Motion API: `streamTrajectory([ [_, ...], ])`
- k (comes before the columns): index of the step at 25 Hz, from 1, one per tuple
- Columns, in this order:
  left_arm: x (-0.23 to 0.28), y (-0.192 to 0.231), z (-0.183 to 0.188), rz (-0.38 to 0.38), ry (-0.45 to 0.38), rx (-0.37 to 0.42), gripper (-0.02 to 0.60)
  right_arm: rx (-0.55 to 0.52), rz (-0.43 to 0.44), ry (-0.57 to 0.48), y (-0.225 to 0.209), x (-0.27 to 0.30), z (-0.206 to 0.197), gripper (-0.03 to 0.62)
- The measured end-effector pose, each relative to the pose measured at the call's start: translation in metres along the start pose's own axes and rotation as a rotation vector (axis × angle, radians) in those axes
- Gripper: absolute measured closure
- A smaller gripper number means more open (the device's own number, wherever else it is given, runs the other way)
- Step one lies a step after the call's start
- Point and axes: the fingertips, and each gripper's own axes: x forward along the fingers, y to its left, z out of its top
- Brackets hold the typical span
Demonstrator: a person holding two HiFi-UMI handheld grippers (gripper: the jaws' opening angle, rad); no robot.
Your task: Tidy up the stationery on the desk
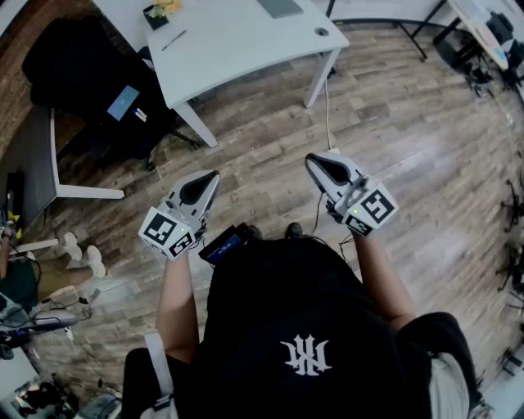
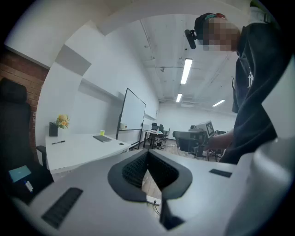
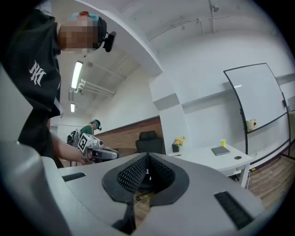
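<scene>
The white desk (image 1: 237, 45) stands ahead of me across the wood floor, well out of reach. On it lie a black pen (image 1: 173, 40), a black holder with yellow flowers (image 1: 155, 15) and a grey notebook (image 1: 281, 7). My left gripper (image 1: 214, 175) and right gripper (image 1: 313, 160) are held level in front of my body, both shut with nothing between the jaws. The left gripper view shows its own jaws (image 2: 147, 155) closed, the pen (image 2: 58, 142) and notebook (image 2: 102, 138) beyond. The right gripper view shows its jaws (image 3: 147, 159) closed and the left gripper (image 3: 94, 152) off to the side.
A black office chair (image 1: 90, 82) stands left of the desk, and another desk (image 1: 33, 164) sits at the far left. A white cable (image 1: 327, 106) runs over the floor by the desk leg. A small yellow cup (image 3: 223, 143) is on the desk; a whiteboard (image 3: 258, 101) stands behind.
</scene>
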Motion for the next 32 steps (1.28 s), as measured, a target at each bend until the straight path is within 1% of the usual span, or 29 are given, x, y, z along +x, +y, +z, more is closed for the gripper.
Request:
streamTrajectory([
  [7, 0.002, -0.006, 0.003, 0.016, -0.003, -0.012, 0.578, 0.011, 0.01, -0.007, -0.005, -0.008, 0.002, 0.553],
  [13, 0.008, -0.013, 0.009, 0.024, 0.001, 0.007, 0.58, 0.027, 0.026, -0.04, -0.011, -0.014, 0.011, 0.553],
  [17, 0.018, -0.02, 0.011, 0.03, 0.003, 0.008, 0.579, 0.026, 0.033, -0.045, -0.019, -0.025, 0.014, 0.553],
  [21, 0.034, -0.029, 0.011, 0.026, 0.012, -0.008, 0.579, 0.033, 0.02, -0.05, -0.031, -0.045, 0.019, 0.553],
  [24, 0.054, -0.047, 0.008, 0.003, 0.033, -0.007, 0.58, 0.036, 0.008, -0.054, -0.042, -0.071, 0.021, 0.553],
  [29, 0.088, -0.077, 0.005, -0.027, 0.04, -0.009, 0.578, 0.069, -0.005, -0.063, -0.054, -0.111, 0.009, 0.553],
  [32, 0.095, -0.088, -0.003, -0.03, 0.064, -0.015, 0.578, 0.089, -0.004, -0.055, -0.058, -0.121, -0.002, 0.553],
])
